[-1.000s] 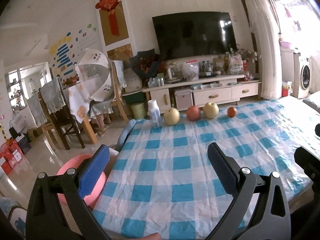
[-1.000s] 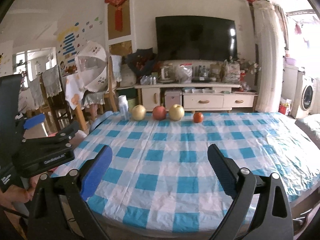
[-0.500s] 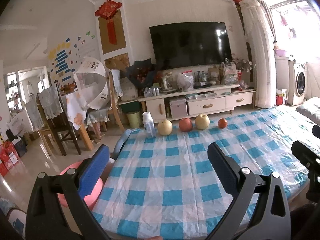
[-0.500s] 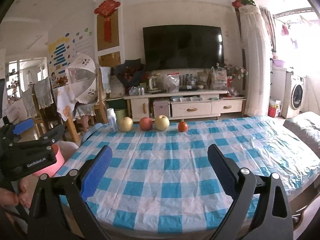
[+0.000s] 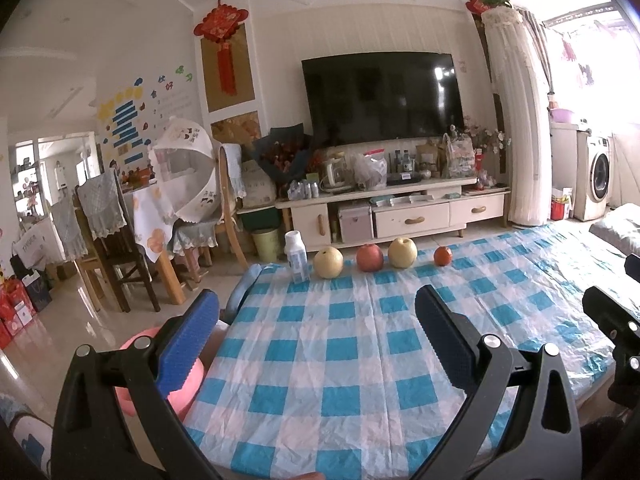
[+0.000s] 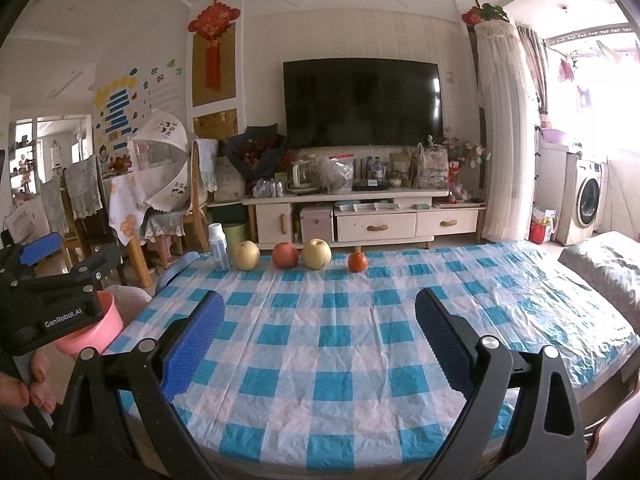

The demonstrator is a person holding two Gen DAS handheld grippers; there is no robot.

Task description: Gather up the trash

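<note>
Approaching stage: both the left claw [image 5: 316, 332] and right claw [image 6: 318, 330] are held spread and empty; the bottle [image 5: 296, 258], standing at the bench's [image 5: 320, 360] far-left edge, should be gripped mid-body.

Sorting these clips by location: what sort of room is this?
Most likely a home living room: a wall-mounted television above a cluttered media cabinet, a dining chair nearby, and a checked tablecloth in front.

White plastic bottle [image 5: 295, 256] upright at the tablecloth's far left, beside a pink bin [image 5: 182, 380] below.
</note>
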